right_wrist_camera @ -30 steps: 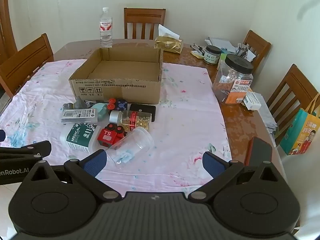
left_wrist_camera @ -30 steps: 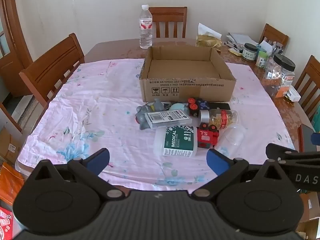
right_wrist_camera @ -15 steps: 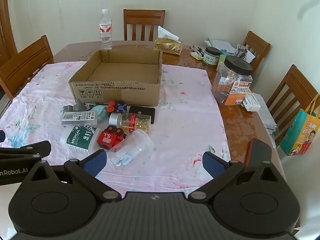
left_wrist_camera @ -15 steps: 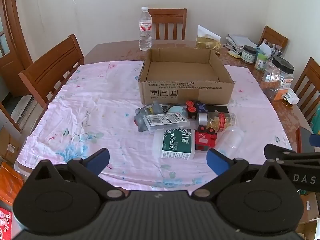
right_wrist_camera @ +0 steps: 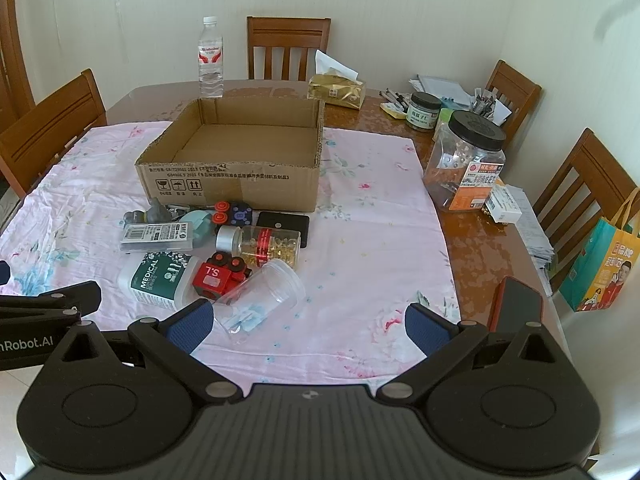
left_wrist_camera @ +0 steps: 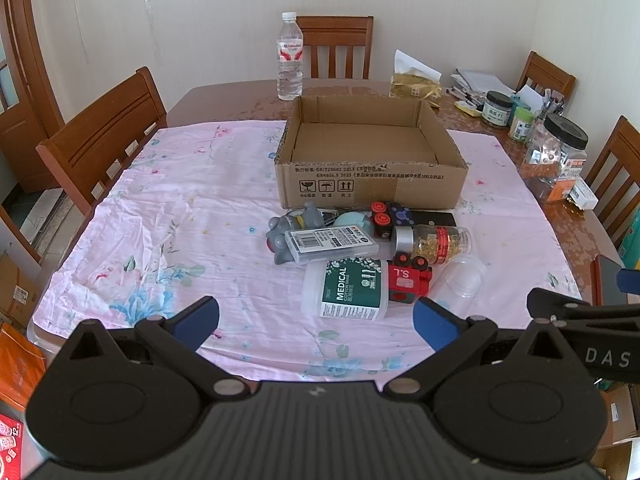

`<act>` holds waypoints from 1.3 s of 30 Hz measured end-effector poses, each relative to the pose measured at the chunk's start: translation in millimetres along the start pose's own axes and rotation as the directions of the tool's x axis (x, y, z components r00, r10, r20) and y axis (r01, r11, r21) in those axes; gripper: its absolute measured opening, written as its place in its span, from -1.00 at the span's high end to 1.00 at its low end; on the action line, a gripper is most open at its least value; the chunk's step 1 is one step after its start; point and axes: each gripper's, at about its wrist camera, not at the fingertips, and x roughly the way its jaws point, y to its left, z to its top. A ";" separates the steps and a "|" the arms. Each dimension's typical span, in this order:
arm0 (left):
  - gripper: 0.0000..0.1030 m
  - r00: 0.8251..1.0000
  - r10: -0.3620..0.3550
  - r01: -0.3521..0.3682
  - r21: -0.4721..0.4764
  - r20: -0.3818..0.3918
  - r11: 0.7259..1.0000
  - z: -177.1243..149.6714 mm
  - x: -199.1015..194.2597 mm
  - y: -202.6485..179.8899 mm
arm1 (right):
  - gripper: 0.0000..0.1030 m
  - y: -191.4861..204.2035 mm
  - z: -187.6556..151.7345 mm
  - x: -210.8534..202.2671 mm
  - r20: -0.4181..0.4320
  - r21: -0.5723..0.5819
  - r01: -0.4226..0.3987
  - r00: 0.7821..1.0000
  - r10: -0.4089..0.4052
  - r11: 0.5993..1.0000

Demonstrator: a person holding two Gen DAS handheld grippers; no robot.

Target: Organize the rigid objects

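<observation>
Lying heaped on the pink cloth (left_wrist_camera: 168, 216) just before the empty cardboard box (left_wrist_camera: 370, 184): medical tub (left_wrist_camera: 346, 290), red toy train (left_wrist_camera: 410, 278), capsule bottle (left_wrist_camera: 434, 240), clear cup (right_wrist_camera: 260, 294), flat barcode case (left_wrist_camera: 332, 242), grey toy (left_wrist_camera: 292, 224), black slab (right_wrist_camera: 284, 224). Water bottle (left_wrist_camera: 290, 62) stands on the worktop (left_wrist_camera: 232, 96) behind the box.

Right view only: phone (right_wrist_camera: 518, 306) at the cloth's right, yellow bag (right_wrist_camera: 600, 268) by a chair. Left view only: orange item (left_wrist_camera: 18, 364) on the floor.

Left claw (left_wrist_camera: 316, 322): spread wide, holding nothing, touching nothing. Right claw (right_wrist_camera: 308, 322): likewise wide and empty, its left pad in front of the cup; contact cannot be told.
</observation>
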 end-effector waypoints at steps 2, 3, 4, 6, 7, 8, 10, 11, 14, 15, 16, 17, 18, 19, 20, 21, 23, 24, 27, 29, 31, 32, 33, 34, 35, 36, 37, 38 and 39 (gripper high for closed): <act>-0.99 1.000 0.000 0.000 -0.001 0.000 1.000 0.1 -0.1 0.0 | -1.00 -0.2 0.1 0.0 0.000 0.001 -0.001 1.000 0.001 1.000; -0.99 1.000 0.001 -0.001 0.000 0.000 1.000 0.0 0.0 0.0 | -1.00 -0.2 0.2 0.0 -0.001 0.000 -0.001 1.000 0.001 1.000; -0.99 1.000 0.000 0.000 0.000 0.000 1.000 0.1 0.0 0.1 | -1.00 -0.1 0.1 0.1 0.000 -0.001 -0.001 1.000 0.001 1.000; -0.99 1.000 0.001 -0.001 -0.001 -0.001 1.000 0.5 0.1 0.1 | -1.00 -0.1 0.1 0.1 0.000 0.000 -0.001 1.000 0.001 1.000; -0.99 1.000 0.001 -0.001 -0.002 0.000 1.000 0.6 0.3 -0.3 | -1.00 -0.2 0.1 0.1 0.000 0.000 -0.001 1.000 0.001 1.000; -0.99 1.000 0.001 -0.001 -0.002 -0.001 1.000 0.6 0.4 -0.4 | -1.00 -0.2 0.1 0.3 0.001 0.000 -0.002 1.000 0.002 1.000; -0.99 1.000 0.002 -0.002 -0.001 0.000 1.000 0.5 0.3 -0.4 | -1.00 -0.1 0.2 0.8 0.000 0.000 -0.002 1.000 0.002 1.000; -0.99 1.000 0.002 -0.002 -0.001 -0.001 1.000 0.6 0.3 -0.6 | -1.00 -0.1 0.8 0.9 0.000 -0.001 -0.002 1.000 0.002 1.000; -0.99 1.000 0.001 -0.001 -0.003 -0.001 1.000 1.0 0.3 -0.3 | -1.00 -0.1 1.2 0.8 0.000 -0.002 -0.002 1.000 0.002 1.000; -0.99 1.000 0.001 -0.001 -0.003 -0.002 1.000 1.2 0.7 -0.2 | -1.00 -0.5 1.4 1.1 0.001 -0.002 -0.002 1.000 0.002 1.000; -0.99 1.000 0.001 -0.001 -0.003 -0.002 1.000 1.2 0.7 -0.3 | -1.00 -0.7 2.4 1.4 0.001 -0.004 -0.002 1.000 0.002 1.000; -0.99 1.000 0.001 -0.001 -0.003 -0.002 1.000 1.2 0.6 -0.4 | -1.00 -0.9 2.7 1.7 0.000 -0.005 -0.002 1.000 0.002 1.000; -0.99 1.000 0.001 -0.001 -0.002 -0.001 1.000 1.1 0.6 -0.1 | -1.00 -0.5 2.6 1.3 0.001 -0.005 -0.002 1.000 0.002 1.000; -0.99 1.000 0.001 -0.001 -0.003 -0.002 1.000 1.3 0.7 -0.1 | -1.00 -0.8 2.7 1.5 0.001 -0.005 -0.002 1.000 0.002 1.000; -0.99 1.000 0.001 -0.001 -0.003 -0.001 1.000 1.3 0.7 -0.1 | -1.00 -0.6 2.6 1.4 0.000 -0.004 -0.003 1.000 0.003 1.000; -0.99 1.000 0.001 -0.001 -0.003 -0.002 1.000 1.4 0.7 0.0 | -1.00 -0.4 2.5 1.4 0.001 -0.004 -0.002 1.000 0.002 1.000; -0.99 1.000 0.002 -0.002 -0.003 -0.002 1.000 1.5 0.7 -0.2 | -1.00 -0.4 3.4 2.0 0.001 -0.006 -0.003 1.000 0.003 1.000; -0.99 1.000 0.001 -0.001 -0.003 -0.002 1.000 1.5 0.7 0.1 | -1.00 -0.3 3.3 2.0 0.001 -0.006 -0.003 1.000 0.003 1.000; -0.99 1.000 0.002 -0.002 -0.003 -0.003 1.000 2.7 1.4 0.2 | -1.00 0.0 3.1 2.1 0.001 -0.006 -0.002 1.000 0.002 1.000; -0.99 1.000 0.002 -0.002 -0.003 -0.003 1.000 2.8 1.3 0.4 | -1.00 -0.1 3.2 2.3 0.002 -0.006 -0.002 1.000 0.002 1.000; -0.99 1.000 0.002 -0.002 -0.004 -0.003 1.000 2.8 1.3 0.4 | -1.00 -0.1 3.9 2.9 0.002 -0.006 -0.004 1.000 0.004 1.000; -0.99 1.000 0.002 -0.002 -0.003 -0.002 1.000 2.9 1.4 0.3 | -1.00 -0.4 4.7 3.4 0.002 -0.006 -0.005 1.000 0.005 1.000; -0.99 1.000 0.001 -0.001 -0.003 -0.003 1.000 2.8 1.3 0.6 | -1.00 -0.3 4.7 3.5 0.002 -0.007 -0.005 1.000 0.005 1.000; -0.99 1.000 0.002 -0.002 -0.003 -0.003 1.000 2.8 1.4 0.6 | -1.00 -0.8 5.0 4.1 0.002 -0.007 -0.005 1.000 0.005 1.000; -0.99 1.000 0.002 -0.002 -0.002 -0.003 1.000 2.9 1.5 0.5 | -1.00 -0.9 4.8 4.0 0.001 -0.006 -0.005 1.000 0.005 1.000; -0.99 1.000 0.001 -0.001 -0.003 -0.004 1.000 3.1 1.7 0.7 | -1.00 -0.7 4.6 3.7 0.001 -0.006 -0.004 1.000 0.004 1.000; -0.99 1.000 0.000 0.000 -0.003 -0.004 1.000 3.1 1.5 0.8 | -1.00 -0.6 4.3 3.4 0.002 -0.006 -0.004 1.000 0.004 1.000; -0.99 1.000 0.000 0.000 -0.003 -0.003 1.000 2.8 1.3 0.7 | -1.00 -0.9 4.5 3.7 0.002 -0.005 -0.004 1.000 0.004 1.000; -0.99 1.000 0.000 0.000 -0.003 -0.003 1.000 2.6 1.3 0.6 | -1.00 -0.7 3.8 3.2 0.002 -0.006 -0.004 1.000 0.004 1.000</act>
